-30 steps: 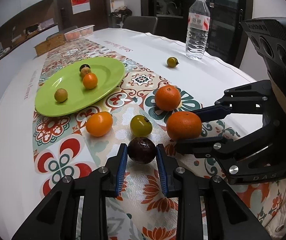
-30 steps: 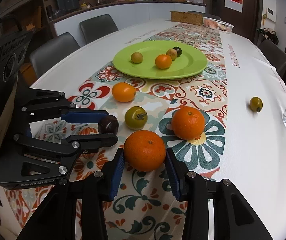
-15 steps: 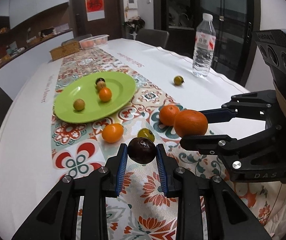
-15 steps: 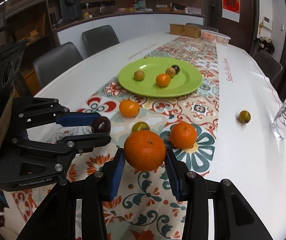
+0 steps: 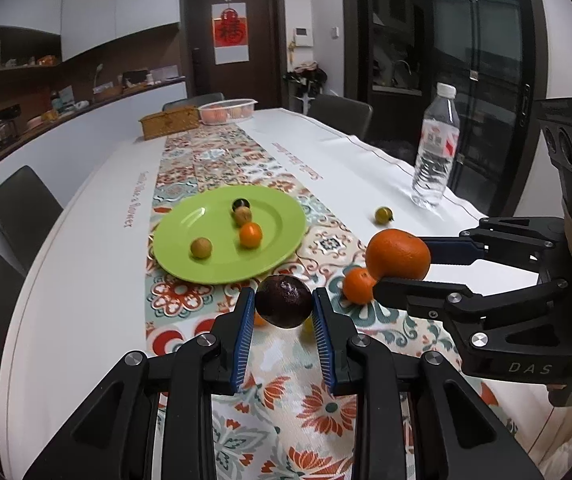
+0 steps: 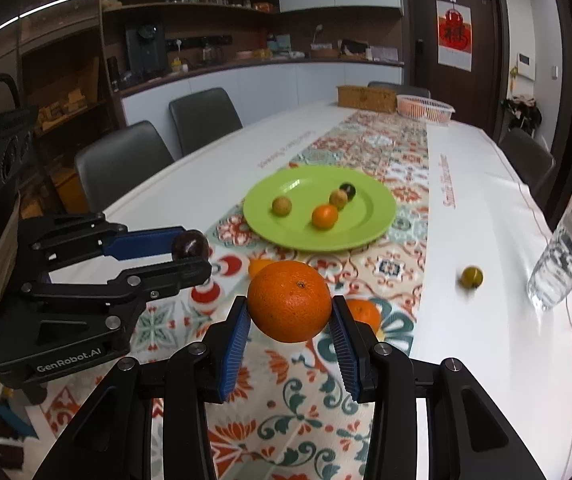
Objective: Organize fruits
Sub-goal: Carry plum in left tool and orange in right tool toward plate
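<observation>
The left tongs (image 5: 284,307) clamp a dark plum (image 5: 284,301) between their pads, lifted clear of the tabletop (image 5: 78,300). Beside them, the right tongs (image 6: 290,316) grip a big orange (image 6: 289,307), with the green plate (image 6: 377,216) beyond.

I see a long desk (image 5: 86,280) with dark chairs (image 6: 202,120) beside it. A dark door (image 5: 232,40) has a red paper (image 5: 230,34). Shelves (image 6: 190,4) hang above a white counter (image 6: 246,84).
</observation>
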The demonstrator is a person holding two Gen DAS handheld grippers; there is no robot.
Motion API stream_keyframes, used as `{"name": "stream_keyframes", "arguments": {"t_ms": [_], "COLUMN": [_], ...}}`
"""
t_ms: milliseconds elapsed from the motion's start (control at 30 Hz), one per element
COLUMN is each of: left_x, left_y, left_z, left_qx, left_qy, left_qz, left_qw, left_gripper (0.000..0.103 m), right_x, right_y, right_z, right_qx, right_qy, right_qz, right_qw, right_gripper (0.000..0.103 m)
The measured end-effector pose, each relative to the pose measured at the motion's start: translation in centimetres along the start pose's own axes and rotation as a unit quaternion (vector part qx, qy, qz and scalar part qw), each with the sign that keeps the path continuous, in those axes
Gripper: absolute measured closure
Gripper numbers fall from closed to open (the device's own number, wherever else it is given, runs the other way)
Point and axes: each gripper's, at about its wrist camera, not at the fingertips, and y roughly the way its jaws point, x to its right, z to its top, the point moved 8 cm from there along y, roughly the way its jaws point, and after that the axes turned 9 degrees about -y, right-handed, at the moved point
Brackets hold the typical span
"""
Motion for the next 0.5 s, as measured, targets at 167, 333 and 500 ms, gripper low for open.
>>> {"name": "stream_keyframes", "arguments": {"t_ms": [167, 333, 500], "left_x": [-0.6, -1.4, -1.9], "left_y": [-0.1, -0.1, -0.1], "left_z": [1.2, 2.4, 3.9], "left_qx": [0.011, 0.021, 0.033], "left_qy": [-0.009, -0.015, -0.011], "left_qz": [0.013, 0.022, 0.034], "left_qw": [0.9998, 0.9994, 0.9988], "left_gripper": [0.074, 0.074, 0.074], "right_x": [0.5, 1.1, 1.8], "right_y": [0.0, 0.6, 1.4], "right_z": [1.6, 3.0, 4.7], "right_qx": [0.015, 0.02, 0.025], "right_qy": [-0.001, -0.003, -0.009], "right_qz": [-0.004, -0.004, -0.006], "right_qw": [1.0, 1.0, 1.0], "right_gripper": [0.061, 0.061, 0.061]}}
